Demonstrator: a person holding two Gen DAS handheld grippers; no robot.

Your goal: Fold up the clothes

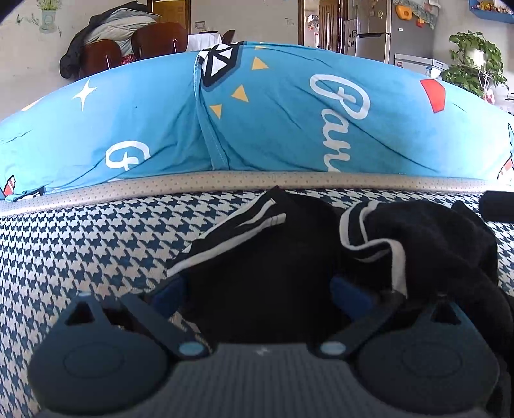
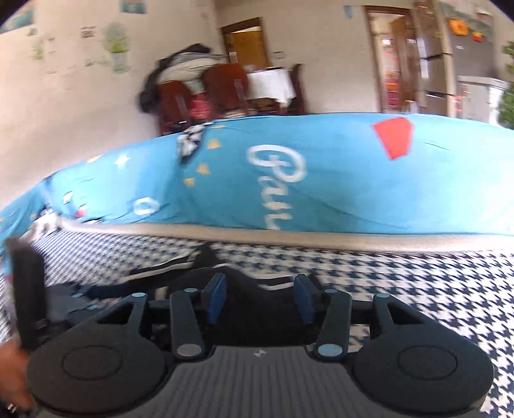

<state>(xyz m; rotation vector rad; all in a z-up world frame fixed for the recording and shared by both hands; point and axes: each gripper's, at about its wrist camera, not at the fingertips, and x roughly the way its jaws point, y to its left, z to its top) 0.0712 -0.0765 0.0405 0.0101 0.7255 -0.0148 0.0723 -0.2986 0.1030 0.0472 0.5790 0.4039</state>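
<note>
A black garment with white stripes (image 1: 289, 244) lies crumpled on the houndstooth cushion (image 1: 80, 250). My left gripper (image 1: 257, 292) is open, its blue pads (image 1: 348, 294) either side of the black cloth, low over it. In the right wrist view the same garment (image 2: 180, 273) lies stretched to the left. My right gripper (image 2: 261, 297) is open just above the garment's near end, blue pads (image 2: 217, 297) apart. The left gripper's handle (image 2: 27, 289) shows at the left edge.
A blue printed quilt (image 1: 273, 119) is bunched behind the cushion's grey piping (image 1: 225, 181). Beyond it stand wooden chairs (image 1: 154, 41) with coats, a white-clothed table, a fridge (image 1: 376, 29) and a potted plant (image 1: 472, 61). The right wrist view is motion-blurred.
</note>
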